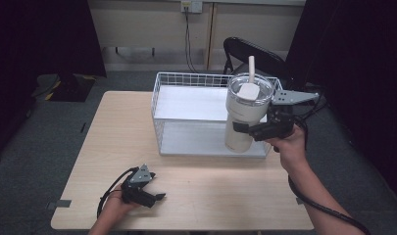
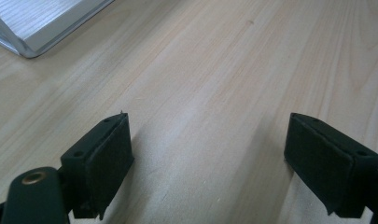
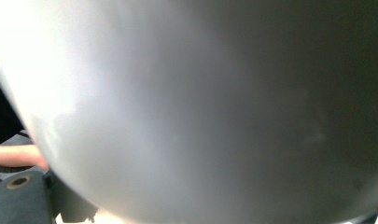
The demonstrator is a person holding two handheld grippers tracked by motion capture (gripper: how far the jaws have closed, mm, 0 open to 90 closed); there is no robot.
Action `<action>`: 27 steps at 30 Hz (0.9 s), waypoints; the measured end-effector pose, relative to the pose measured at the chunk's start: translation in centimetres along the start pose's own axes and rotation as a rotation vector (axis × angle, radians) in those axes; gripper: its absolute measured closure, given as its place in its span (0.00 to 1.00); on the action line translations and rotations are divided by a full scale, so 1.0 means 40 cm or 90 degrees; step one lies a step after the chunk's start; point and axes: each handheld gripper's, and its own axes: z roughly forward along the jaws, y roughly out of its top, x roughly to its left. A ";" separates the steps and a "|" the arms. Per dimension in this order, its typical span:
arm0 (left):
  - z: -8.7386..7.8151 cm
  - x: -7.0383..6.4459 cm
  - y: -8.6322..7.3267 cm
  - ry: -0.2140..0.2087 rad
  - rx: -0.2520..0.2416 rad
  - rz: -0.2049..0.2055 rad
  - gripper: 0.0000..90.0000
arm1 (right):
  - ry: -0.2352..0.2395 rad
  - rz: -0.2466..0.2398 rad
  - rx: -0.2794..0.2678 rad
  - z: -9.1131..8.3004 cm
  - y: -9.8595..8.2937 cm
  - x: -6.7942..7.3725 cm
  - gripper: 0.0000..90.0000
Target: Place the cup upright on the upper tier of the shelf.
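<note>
Right gripper (image 1: 246, 128): my fingers are clamped on the lower body of the tumbler (image 1: 245, 115), which stands upright at the right end of the white wire rack (image 1: 186, 105), its base low at the rack's front edge.

Tumbler: pale, clear lid, straw rising from it, all seen in the high view. The right gripper view gives its curved wall (image 3: 200, 107) pressed close, blurred, with no lid or straw.

Left gripper (image 1: 154, 197): rests low over the desk (image 1: 210, 196) near its front edge, well apart from the rack, fingers (image 2: 105, 163) spread wide around bare wood. The left gripper view adds a rack corner (image 2: 32, 28).
</note>
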 end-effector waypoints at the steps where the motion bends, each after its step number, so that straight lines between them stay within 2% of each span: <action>1: 0.000 0.000 0.000 0.000 0.000 0.000 0.16 | 0.002 0.001 -0.001 0.000 0.005 0.000 0.11; 11: 0.000 -0.001 0.000 0.000 -0.002 -0.002 0.16 | 0.007 0.005 -0.005 -0.002 0.047 0.003 0.11; 27: 0.000 -0.001 0.000 0.001 -0.002 -0.002 0.16 | -0.013 0.004 -0.010 -0.008 0.117 -0.006 0.11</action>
